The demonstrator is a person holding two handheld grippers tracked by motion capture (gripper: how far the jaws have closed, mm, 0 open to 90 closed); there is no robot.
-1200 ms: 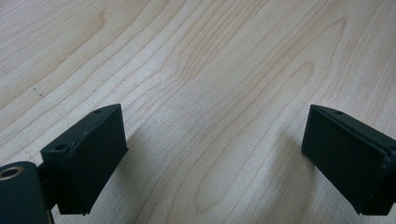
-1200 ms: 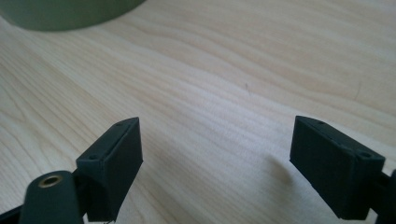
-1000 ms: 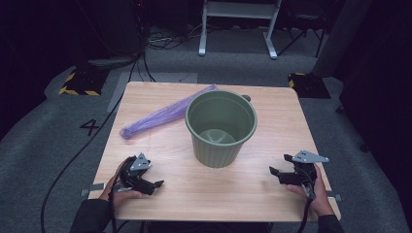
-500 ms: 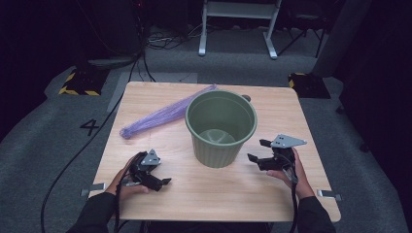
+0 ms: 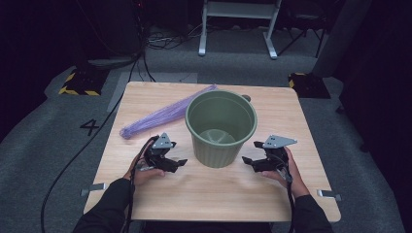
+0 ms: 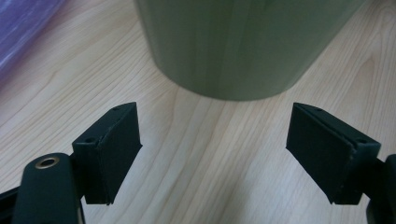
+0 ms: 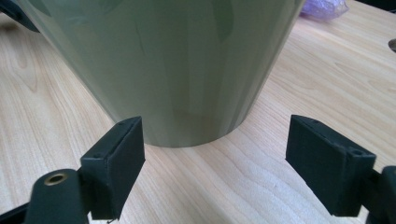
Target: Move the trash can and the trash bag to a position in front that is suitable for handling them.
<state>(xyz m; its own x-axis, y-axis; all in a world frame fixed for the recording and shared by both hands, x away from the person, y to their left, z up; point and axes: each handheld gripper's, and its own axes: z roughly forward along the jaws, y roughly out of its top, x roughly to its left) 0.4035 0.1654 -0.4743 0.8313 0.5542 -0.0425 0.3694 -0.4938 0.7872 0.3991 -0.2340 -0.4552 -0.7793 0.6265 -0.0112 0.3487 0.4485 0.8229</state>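
We are holding the left gripper [image 5: 176,161] just beside the left flank of the green plastic bin [image 5: 221,127], its jaws spread wide and gripping nothing. We are holding the right gripper [image 5: 251,160] near the bin's right flank, jaws likewise spread and empty. The bin is standing upright at the middle of the wooden table [image 5: 218,194], and a purple bundle [image 5: 163,114] is lying behind it to the left
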